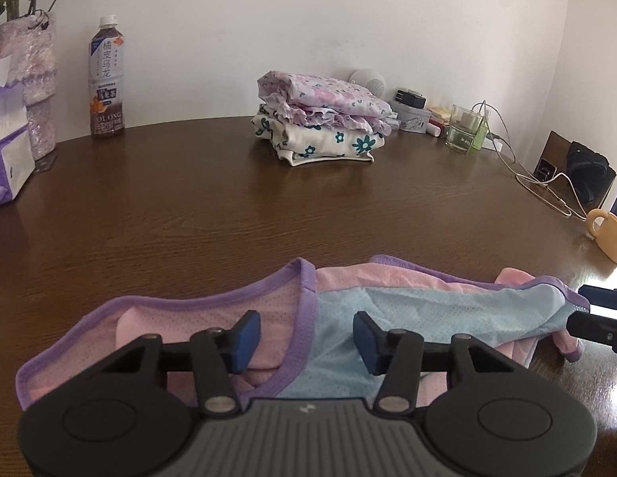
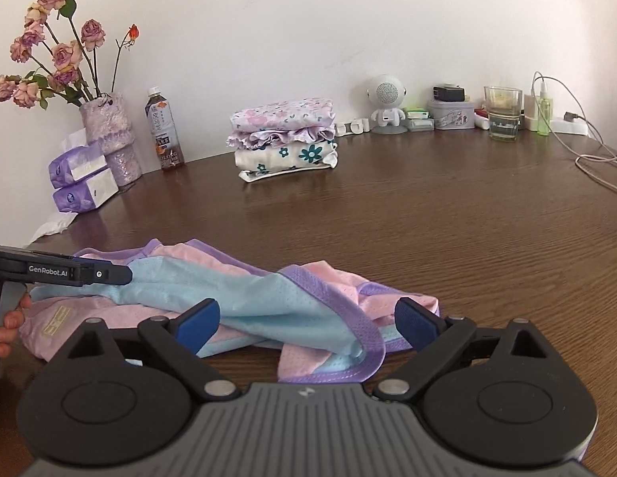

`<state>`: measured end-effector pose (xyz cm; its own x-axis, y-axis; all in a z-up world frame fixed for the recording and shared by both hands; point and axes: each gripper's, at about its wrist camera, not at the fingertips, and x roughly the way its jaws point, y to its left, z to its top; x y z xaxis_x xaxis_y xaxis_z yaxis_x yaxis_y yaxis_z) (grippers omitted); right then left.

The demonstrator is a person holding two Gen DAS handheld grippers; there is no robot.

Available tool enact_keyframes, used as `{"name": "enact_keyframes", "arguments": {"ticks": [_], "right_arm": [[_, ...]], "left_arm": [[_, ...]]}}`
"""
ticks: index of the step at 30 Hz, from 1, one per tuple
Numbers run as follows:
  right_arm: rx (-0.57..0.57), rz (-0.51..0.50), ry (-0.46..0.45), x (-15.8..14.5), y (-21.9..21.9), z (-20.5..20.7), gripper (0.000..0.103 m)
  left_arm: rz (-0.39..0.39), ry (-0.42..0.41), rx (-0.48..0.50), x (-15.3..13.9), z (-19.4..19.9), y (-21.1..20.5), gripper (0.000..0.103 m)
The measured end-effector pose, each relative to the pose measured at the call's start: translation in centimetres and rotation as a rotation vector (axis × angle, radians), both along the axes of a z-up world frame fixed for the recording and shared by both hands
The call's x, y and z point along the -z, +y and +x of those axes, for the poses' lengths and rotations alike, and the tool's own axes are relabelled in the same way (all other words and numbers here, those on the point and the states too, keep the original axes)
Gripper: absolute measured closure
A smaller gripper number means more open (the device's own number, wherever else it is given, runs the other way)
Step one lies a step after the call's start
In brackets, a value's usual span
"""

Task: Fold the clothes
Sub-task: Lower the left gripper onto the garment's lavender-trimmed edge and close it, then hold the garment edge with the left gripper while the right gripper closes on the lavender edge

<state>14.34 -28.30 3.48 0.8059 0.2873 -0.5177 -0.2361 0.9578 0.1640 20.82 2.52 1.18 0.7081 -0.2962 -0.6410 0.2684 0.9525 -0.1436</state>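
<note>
A pink and light-blue mesh garment with purple trim (image 1: 340,310) lies crumpled on the near part of the brown table; it also shows in the right wrist view (image 2: 268,302). My left gripper (image 1: 307,338) is open, its blue pads hovering over the garment's purple-edged opening, holding nothing. My right gripper (image 2: 306,324) is open wide above the garment's right end, holding nothing. The left gripper's fingers (image 2: 105,274) appear from the left in the right wrist view, over the blue fabric. A stack of folded floral clothes (image 1: 320,123) sits at the back of the table (image 2: 284,139).
At the back left stand a tea bottle (image 2: 165,135), a vase of dried roses (image 2: 109,135) and tissue packs (image 2: 83,183). At the back right are a white speaker (image 2: 386,103), a tin, a glass (image 2: 502,113), cables (image 2: 594,159) and a tan mug (image 1: 608,234).
</note>
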Motion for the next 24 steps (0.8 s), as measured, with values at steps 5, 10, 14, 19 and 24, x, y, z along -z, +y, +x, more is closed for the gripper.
{"name": "enact_keyframes", "arguments": {"ticks": [5, 10, 14, 19, 24], "right_arm": [[-0.003, -0.042, 0.011, 0.1, 0.7, 0.8, 0.001], [-0.049, -0.069, 0.013, 0.1, 1.9, 1.6, 0.001], [-0.046, -0.059, 0.003, 0.0, 2.3, 1.7, 0.001], [0.04, -0.053, -0.031, 0.0, 1.7, 1.3, 0.0], [0.02, 0.039, 0.028, 0.4, 0.7, 1.9, 0.0]], "left_arm": [[0.016, -0.007, 0.029, 0.2, 0.6, -0.5, 0.089], [-0.011, -0.011, 0.027, 0.0, 0.5, -0.2, 0.097], [-0.032, -0.024, 0.027, -0.4, 0.3, 0.1, 0.097], [-0.041, -0.018, 0.025, -0.3, 0.3, 0.2, 0.097], [-0.041, -0.026, 0.035, -0.3, 0.0, 0.0, 0.097]]}}
